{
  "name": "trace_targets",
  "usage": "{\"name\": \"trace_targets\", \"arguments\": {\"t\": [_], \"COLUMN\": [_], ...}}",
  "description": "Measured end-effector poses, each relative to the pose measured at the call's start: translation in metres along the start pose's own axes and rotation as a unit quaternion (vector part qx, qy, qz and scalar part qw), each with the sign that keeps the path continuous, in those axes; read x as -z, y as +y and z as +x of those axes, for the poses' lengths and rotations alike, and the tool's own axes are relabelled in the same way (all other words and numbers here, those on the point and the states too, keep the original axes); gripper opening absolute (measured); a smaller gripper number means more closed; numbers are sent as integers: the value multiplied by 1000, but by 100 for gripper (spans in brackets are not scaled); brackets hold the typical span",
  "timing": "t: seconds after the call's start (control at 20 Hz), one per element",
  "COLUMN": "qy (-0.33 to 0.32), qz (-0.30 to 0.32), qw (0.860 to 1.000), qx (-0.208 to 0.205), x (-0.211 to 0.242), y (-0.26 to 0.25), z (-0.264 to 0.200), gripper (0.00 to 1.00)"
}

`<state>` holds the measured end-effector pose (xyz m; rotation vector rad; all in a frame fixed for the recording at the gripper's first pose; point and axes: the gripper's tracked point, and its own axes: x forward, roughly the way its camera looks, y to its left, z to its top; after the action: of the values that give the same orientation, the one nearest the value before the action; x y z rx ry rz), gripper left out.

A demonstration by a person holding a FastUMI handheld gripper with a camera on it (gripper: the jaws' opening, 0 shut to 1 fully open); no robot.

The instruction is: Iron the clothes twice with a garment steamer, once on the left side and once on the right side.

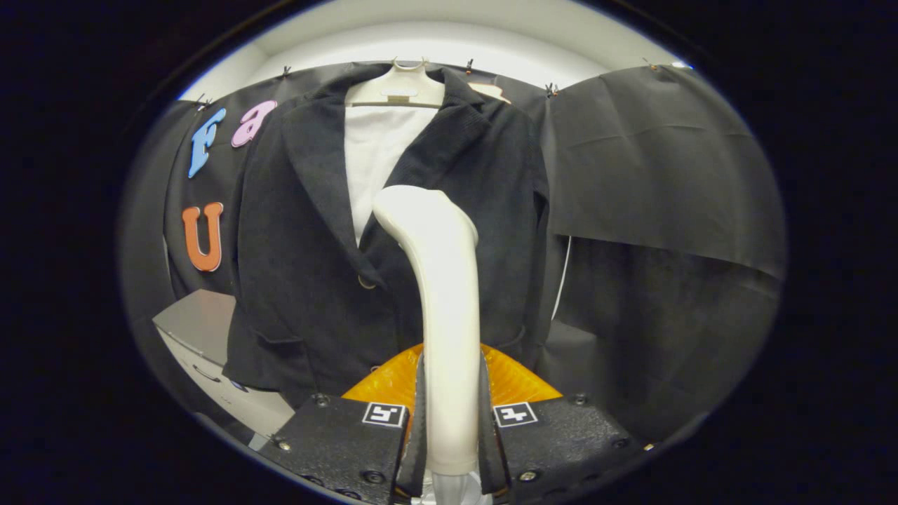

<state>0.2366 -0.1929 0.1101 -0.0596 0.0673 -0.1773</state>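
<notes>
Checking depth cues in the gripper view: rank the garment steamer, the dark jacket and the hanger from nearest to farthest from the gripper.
1. Garment steamer: clamped between the gripper fingers.
2. Dark jacket: hanging just beyond the steamer's head.
3. Hanger: farthest, up at the jacket's collar.

Steamer (442, 294) hides jacket (316, 231) front; steamer base cut off.

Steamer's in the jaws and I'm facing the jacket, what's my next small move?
Probably ease the steamer head toward one front panel of the jacket: the gripper is shut on its handle, and the head sits near the centre buttons, over neither side.
</notes>
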Motion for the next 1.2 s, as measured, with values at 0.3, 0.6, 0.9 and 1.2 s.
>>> {"name": "trace_targets", "arguments": {"t": [0.3, 0.6, 0.9, 1.2], "qy": [20, 37, 55, 71], "qz": [-9, -6, -6, -12], "qw": [1000, 999, 998, 997], "qx": [6, 7, 10, 19], "x": [29, 55, 85, 111], "y": [0, 1, 1, 1], "z": [1, 3, 5, 8], "gripper": [33, 33, 33, 33]}}
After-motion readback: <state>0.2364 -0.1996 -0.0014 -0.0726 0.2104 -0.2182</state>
